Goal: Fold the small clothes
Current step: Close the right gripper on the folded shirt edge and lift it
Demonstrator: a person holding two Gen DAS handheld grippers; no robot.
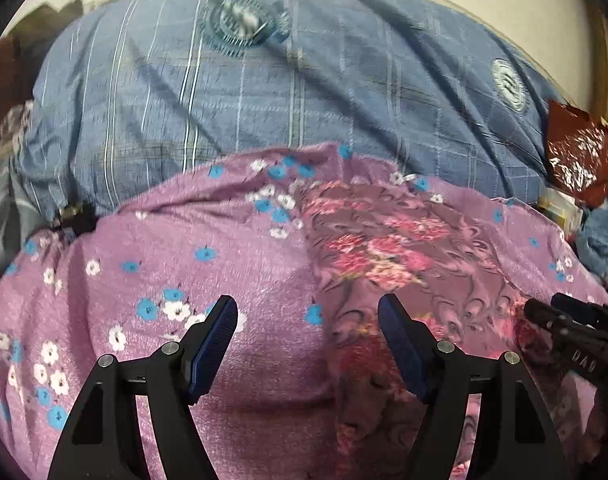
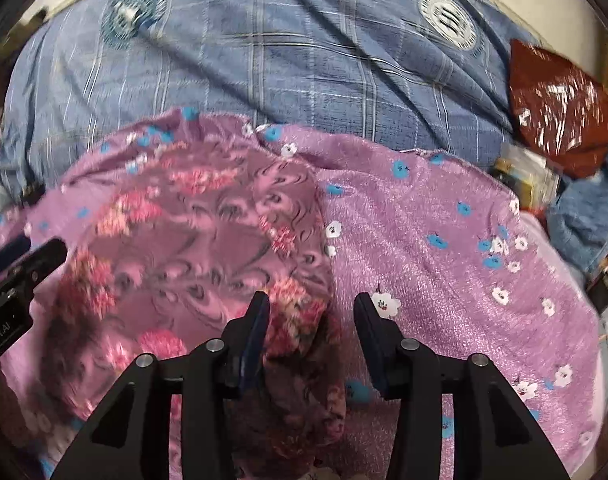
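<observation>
A small mauve garment [image 1: 384, 240] [image 2: 204, 220] with pink-red flowers and dark swirls lies crumpled on a fluffy lilac blanket [image 1: 224, 248] [image 2: 444, 240] printed with blue and white flowers. My left gripper [image 1: 308, 314] hovers open over the garment's left edge, with nothing between its blue pads. My right gripper [image 2: 312, 312] stands open over the garment's right edge; cloth lies below and between the fingers, and the pads do not press on it. Each view shows the other gripper's tip at its side edge: the right gripper [image 1: 544, 312], the left gripper [image 2: 44, 256].
The blanket lies on a blue checked bed cover [image 1: 264, 80] [image 2: 284, 60] with round emblems. At the right sit a shiny red-brown plastic bag [image 1: 580, 152] [image 2: 556, 104], some small packets [image 2: 524, 176] and a blue denim item [image 2: 588, 216].
</observation>
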